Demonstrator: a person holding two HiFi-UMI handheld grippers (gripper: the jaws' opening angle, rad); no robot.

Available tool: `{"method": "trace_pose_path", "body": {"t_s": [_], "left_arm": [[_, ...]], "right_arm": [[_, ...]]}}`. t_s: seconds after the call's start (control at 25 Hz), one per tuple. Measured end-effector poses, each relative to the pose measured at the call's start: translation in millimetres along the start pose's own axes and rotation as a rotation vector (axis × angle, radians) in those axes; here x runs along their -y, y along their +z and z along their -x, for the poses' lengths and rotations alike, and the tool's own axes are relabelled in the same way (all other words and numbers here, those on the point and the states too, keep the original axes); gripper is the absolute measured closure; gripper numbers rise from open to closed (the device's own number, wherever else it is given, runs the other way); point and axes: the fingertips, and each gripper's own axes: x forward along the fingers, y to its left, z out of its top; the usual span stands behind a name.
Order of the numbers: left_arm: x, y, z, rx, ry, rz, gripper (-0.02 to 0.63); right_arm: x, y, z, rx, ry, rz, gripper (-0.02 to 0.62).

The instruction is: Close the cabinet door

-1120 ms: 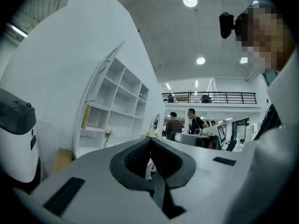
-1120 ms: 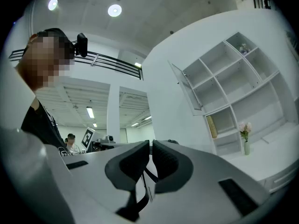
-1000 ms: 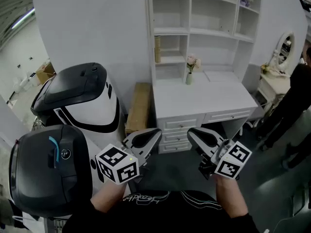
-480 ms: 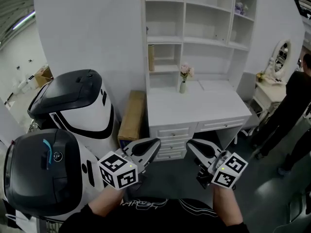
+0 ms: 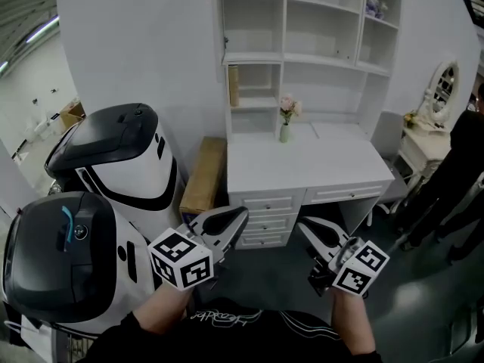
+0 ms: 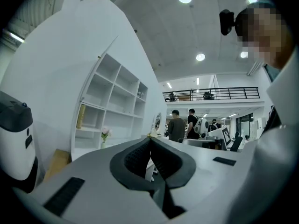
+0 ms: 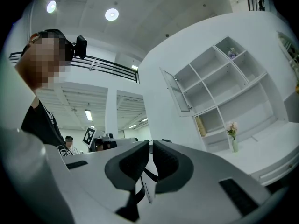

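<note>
A white shelf cabinet stands on a white desk. Its upper left door is swung open and shows edge-on in the head view. In the right gripper view this door is a framed pane sticking out from the top left compartment. My left gripper is shut and empty, held low in front of the desk drawers. To its right my right gripper is level with it, its jaws together with nothing between them. Both are well short of the door. The left gripper view shows the shelves far ahead.
Two white-and-black robots stand close on the left. A cardboard box leans beside the desk. A vase of flowers is on the desk. At right are a person in black and a vanity mirror.
The view has shifted slightly as the person moves. Both grippers keep side by side in front of the desk, still shut. The cabinet door stands open as before.
</note>
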Motion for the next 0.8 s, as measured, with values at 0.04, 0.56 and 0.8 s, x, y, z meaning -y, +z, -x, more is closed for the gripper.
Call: {"method": "trace_pose_path", "body": {"t_s": [0.04,0.56,0.8], "left_arm": [[-4,-2,-2,-0.006,0.005,0.004,0.586],[-149,29,-77,0.041,0.057,-0.032,0.586],[-247,67,-130,0.082,0.069,-0.039,0.586]], "right_arm": [[4,-2,-3,0.001,0.005,-0.011,0.541],[124,-4,-106,0.007,0.028,-0.081,0.541],[200,21,-178,0.010,0.008,-0.080,0.541]]}}
